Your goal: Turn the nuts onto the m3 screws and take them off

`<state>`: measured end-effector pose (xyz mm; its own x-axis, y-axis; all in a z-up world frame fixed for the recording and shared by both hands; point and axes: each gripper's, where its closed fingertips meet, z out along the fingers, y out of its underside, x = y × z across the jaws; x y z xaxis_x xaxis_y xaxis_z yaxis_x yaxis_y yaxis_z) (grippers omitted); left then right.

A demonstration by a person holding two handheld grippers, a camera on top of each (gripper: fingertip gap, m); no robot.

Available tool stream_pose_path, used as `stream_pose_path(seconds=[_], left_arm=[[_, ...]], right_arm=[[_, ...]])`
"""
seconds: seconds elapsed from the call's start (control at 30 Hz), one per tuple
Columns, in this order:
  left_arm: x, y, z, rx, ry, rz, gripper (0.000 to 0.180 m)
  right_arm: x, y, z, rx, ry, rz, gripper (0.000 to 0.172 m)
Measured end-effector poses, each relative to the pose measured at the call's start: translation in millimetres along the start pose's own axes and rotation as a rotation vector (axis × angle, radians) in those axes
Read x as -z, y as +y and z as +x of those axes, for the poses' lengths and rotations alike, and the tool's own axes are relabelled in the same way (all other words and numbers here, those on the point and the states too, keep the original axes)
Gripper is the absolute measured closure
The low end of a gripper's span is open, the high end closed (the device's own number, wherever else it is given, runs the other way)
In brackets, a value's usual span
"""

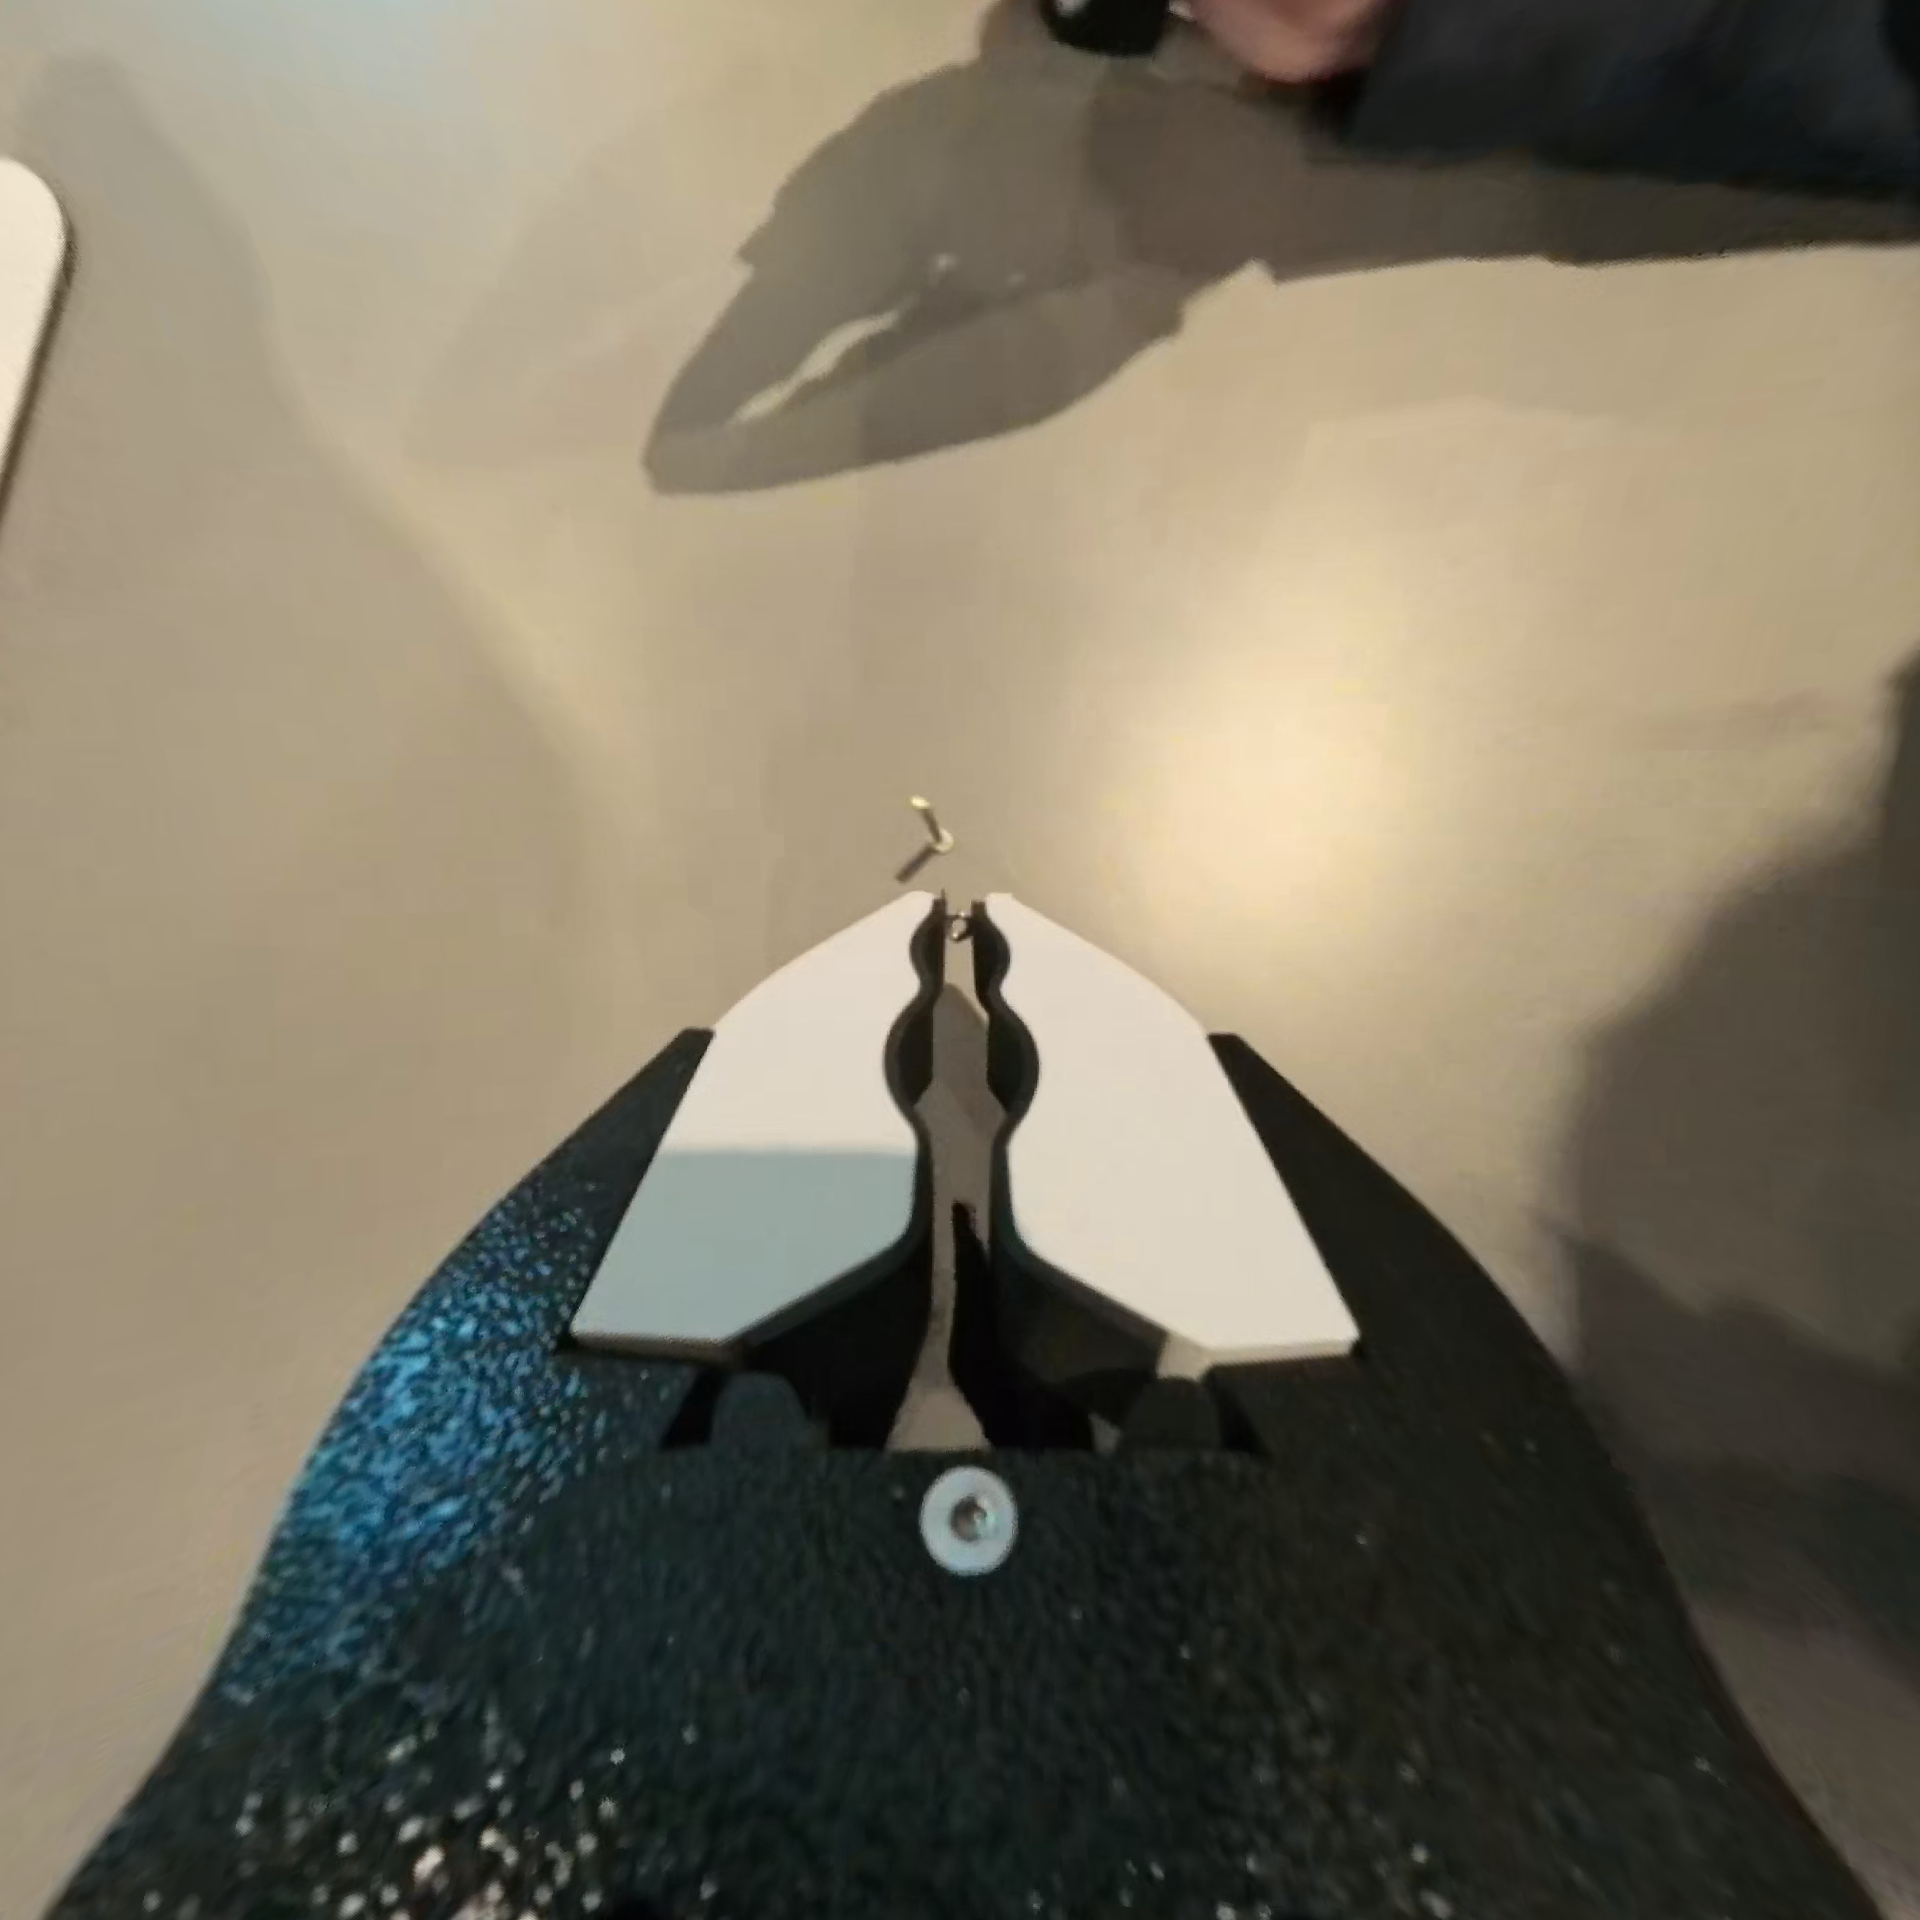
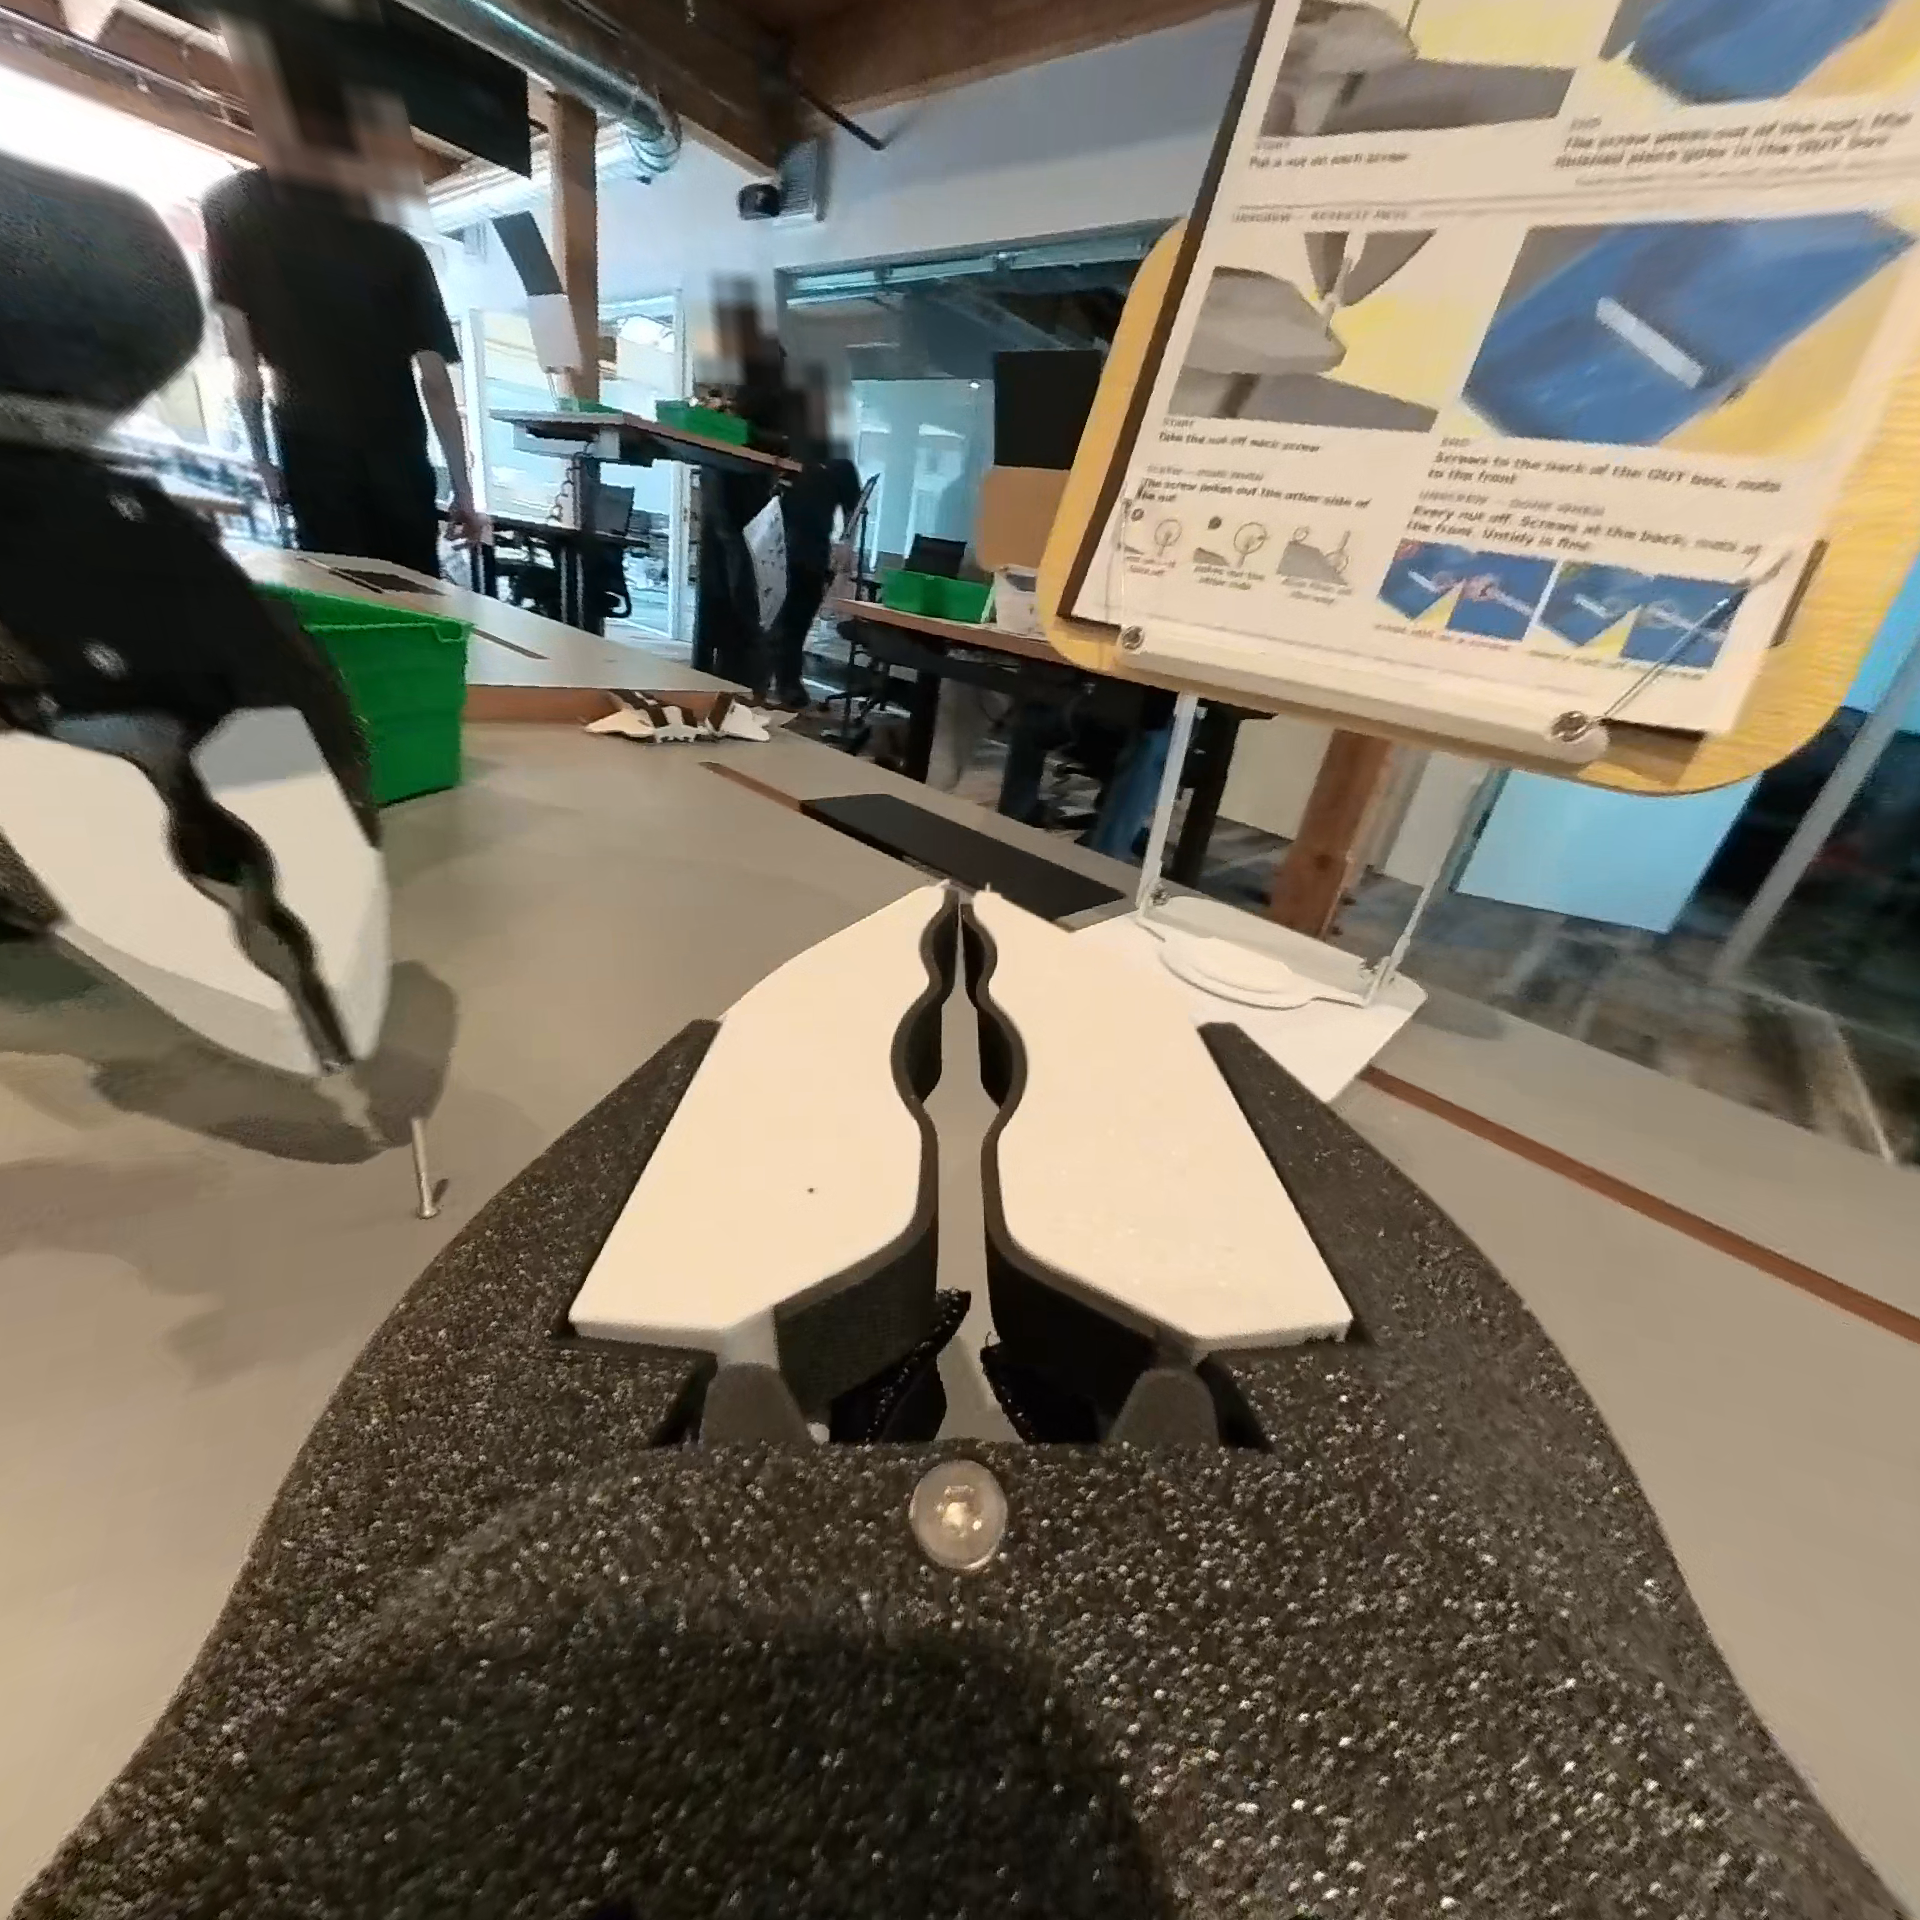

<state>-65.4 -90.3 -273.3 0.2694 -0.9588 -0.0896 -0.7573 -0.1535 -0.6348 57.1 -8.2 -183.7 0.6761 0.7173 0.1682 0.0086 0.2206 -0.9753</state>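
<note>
In the left wrist view my left gripper [image 1: 961,914] is shut on a small metal nut [image 1: 957,927], pinched at the very tips of its white fingers [image 1: 831,1091], just above the beige table [image 1: 416,727]. A thin screw [image 1: 928,831] stands head down on the table just beyond the tips, apart from the nut. The right wrist view shows the same screw [image 2: 423,1169] upright below and to the right of the left gripper [image 2: 335,1062]. My right gripper [image 2: 961,899] is shut with nothing visible between its pads, held above the table well to the right of the screw.
An instruction board [image 2: 1455,364] on a clear stand rises at the right. A black strip [image 2: 966,852] lies in the table beyond my right fingertips. A green bin [image 2: 395,707] stands at the far left. People stand in the background. A hand and sleeve [image 1: 1558,83] show at the top. There is about 20 cm between the tips of the two grippers.
</note>
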Motion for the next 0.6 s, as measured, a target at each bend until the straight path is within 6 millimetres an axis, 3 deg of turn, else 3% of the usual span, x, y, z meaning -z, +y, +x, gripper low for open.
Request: stream_pose_path(seconds=[0.23, 0.6], left_arm=[[-20, -9, -18, 0.075, -0.063, 0.063, 0.176], [-53, -5, -8, 0.041, -0.005, -0.038, 0.176]], right_arm=[[-1, 11, 2, 0.089, 0.02, -0.057, 0.171], [7, 14, 4, 0.122, 0.054, -0.078, 0.171]])
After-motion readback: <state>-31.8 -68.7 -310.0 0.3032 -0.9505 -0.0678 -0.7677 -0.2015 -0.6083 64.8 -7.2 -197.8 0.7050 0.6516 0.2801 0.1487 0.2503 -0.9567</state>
